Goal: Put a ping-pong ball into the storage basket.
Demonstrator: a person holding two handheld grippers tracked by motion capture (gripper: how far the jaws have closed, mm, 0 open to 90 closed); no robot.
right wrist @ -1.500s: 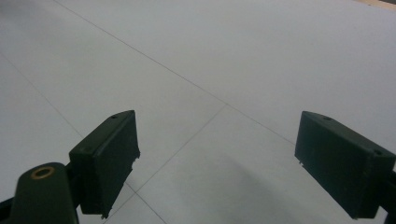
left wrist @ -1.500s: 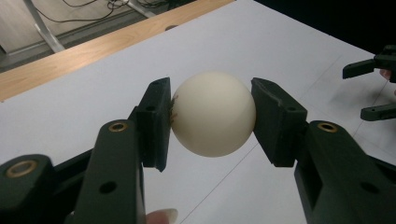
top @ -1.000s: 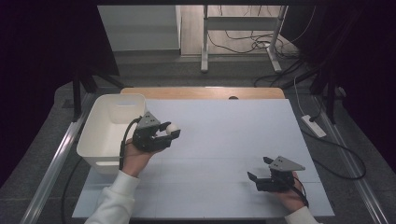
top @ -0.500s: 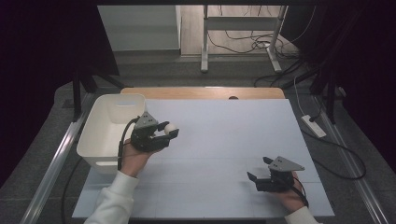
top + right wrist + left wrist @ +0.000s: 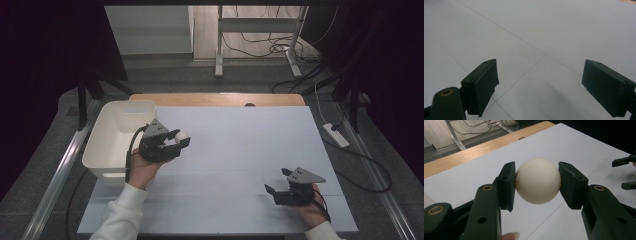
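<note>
From the high view, the left tool (image 5: 175,143) holds a cream ball (image 5: 182,136) above the counter (image 5: 240,150), just beside the white bin (image 5: 107,142) at the counter's left edge. The right tool (image 5: 276,191) rests near the front right corner. Both sit where they were a second ago.

In the left gripper view, the pads (image 5: 507,185) press the ball (image 5: 537,180) from both sides.

In the right gripper view, the right tool (image 5: 540,86) gapes wide over bare counter (image 5: 544,30).
</note>
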